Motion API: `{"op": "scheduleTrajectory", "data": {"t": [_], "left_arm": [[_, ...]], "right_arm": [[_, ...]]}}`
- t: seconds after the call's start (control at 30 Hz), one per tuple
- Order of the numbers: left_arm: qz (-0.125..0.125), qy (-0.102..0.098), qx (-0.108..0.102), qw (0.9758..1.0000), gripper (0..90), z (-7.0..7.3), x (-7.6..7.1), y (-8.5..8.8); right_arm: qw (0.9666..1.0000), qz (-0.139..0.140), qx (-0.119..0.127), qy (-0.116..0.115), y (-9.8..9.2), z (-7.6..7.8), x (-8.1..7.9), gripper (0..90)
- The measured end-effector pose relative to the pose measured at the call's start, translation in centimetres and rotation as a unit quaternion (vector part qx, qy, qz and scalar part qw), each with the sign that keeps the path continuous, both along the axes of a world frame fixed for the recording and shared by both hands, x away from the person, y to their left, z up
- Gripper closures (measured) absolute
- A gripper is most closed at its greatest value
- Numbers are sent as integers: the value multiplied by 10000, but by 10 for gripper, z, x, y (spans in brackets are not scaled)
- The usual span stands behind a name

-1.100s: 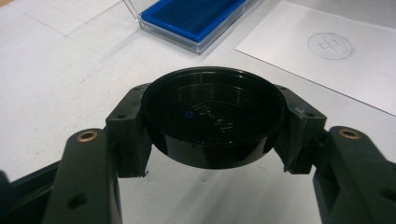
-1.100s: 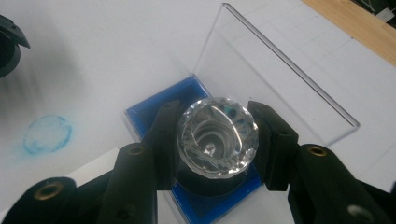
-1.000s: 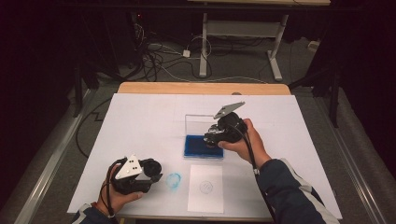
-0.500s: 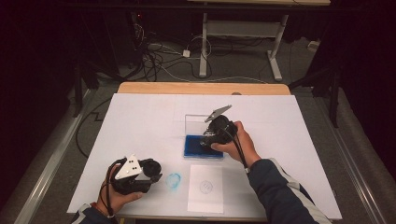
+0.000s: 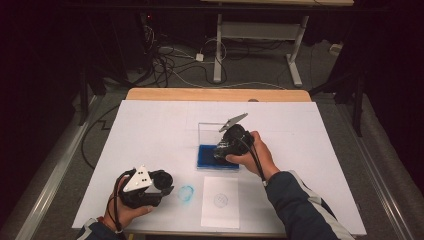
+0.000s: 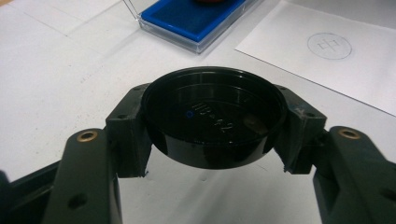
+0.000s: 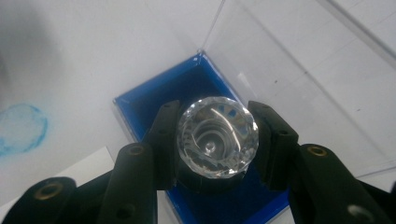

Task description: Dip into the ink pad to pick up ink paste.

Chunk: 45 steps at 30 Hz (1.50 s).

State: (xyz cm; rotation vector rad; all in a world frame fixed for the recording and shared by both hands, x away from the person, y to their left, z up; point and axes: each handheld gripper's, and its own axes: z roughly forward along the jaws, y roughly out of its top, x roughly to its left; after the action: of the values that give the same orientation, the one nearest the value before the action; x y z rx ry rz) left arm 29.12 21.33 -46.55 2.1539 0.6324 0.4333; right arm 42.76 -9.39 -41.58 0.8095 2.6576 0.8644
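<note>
Right gripper view: a faceted crystal-topped stamp (image 7: 217, 135) stands clamped in the right tool (image 7: 215, 140), its face pressed down, apparently onto the blue ink pad (image 7: 149, 112) of an open clear case (image 7: 299, 70). Its long axis runs upright. The printed paper sheet (image 5: 220, 201) lies just nearer the person on the bench (image 5: 150, 125). The left tool (image 6: 212, 126) is clamped on a black round lid (image 6: 212, 116).

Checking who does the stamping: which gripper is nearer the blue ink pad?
Right. The right gripper holds a crystal-topped stamp directly over the blue ink pad; the left gripper, clamped on a black cap, sits nearer the person, left of it.
</note>
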Motion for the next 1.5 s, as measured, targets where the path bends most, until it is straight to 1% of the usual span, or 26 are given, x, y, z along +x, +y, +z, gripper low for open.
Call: {"op": "scheduleTrajectory", "data": {"t": [0.07, 0.33, 0.43, 0.57, 0.63, 0.77, 0.87, 1.0, 1.1, 1.13, 1.2, 1.27, 1.33, 1.37, 1.4, 1.43, 1.47, 1.5], "left_arm": [[-11, -5, 19, 10000, 365, 0, 0, -1], [-34, 5, 34, 10000, 365, 0, -1, -1], [-24, 9, 17, 10000, 365, 0, -1, -1], [-50, 17, 43, 10000, 365, 0, -1, -2], [-52, 25, 53, 10000, 365, 0, -1, -2], [-57, 35, 49, 10000, 365, -1, -1, -2], [-63, 40, 39, 10000, 365, 0, -1, -2], [-72, 43, 50, 10000, 365, 0, -1, -2], [-78, 49, 46, 9999, 365, -1, -1, -2], [-78, 42, 52, 9999, 365, 0, -1, -2], [-73, 35, 45, 10000, 365, 0, -1, -2], [-73, 34, 39, 10000, 365, 0, -1, -2], [-78, 27, 31, 10000, 365, 0, -1, -2], [-81, 15, 23, 10000, 365, 1, -1, -2], [-82, 3, 28, 10000, 365, 1, -1, -2], [-80, -5, 23, 10000, 365, 2, -1, -2], [-72, 0, -6, 10000, 365, 2, -1, -1], [-63, 4, -9, 10000, 365, 2, -1, -1]], "right_arm": [[10000, -33, 39, 35, 0, -1, 1, 579], [10000, 1, 74, 30, -1, -3, 0, 579], [9999, -18, 111, 2, -2, -4, -1, 579], [9999, -61, 143, 39, -2, -4, -1, 579], [9999, -23, 153, 6, -3, -5, -1, 580], [9998, -52, 198, 6, -3, -6, -2, 580], [9998, -38, 163, -60, -2, -6, -3, 580], [9997, -44, 232, -37, -4, -7, -3, 580], [9997, -52, 227, -37, -4, -7, -3, 579], [9996, -93, 261, 7, -4, -7, -3, 579], [9995, -88, 291, 9, -5, -7, -2, 579], [9997, -78, 223, 33, -4, -6, -1, 579], [10000, -62, 25, 44, 0, -3, -1, 579], [10000, -56, -17, 56, 2, -2, 0, 579], [10000, -57, -10, 70, 2, -1, 1, 579], [9999, -92, -11, 49, 1, 0, 1, 580], [9999, -114, 39, 0, 0, 3, 1, 579], [9998, -119, 187, -5, -1, 7, 1, 579]]}}
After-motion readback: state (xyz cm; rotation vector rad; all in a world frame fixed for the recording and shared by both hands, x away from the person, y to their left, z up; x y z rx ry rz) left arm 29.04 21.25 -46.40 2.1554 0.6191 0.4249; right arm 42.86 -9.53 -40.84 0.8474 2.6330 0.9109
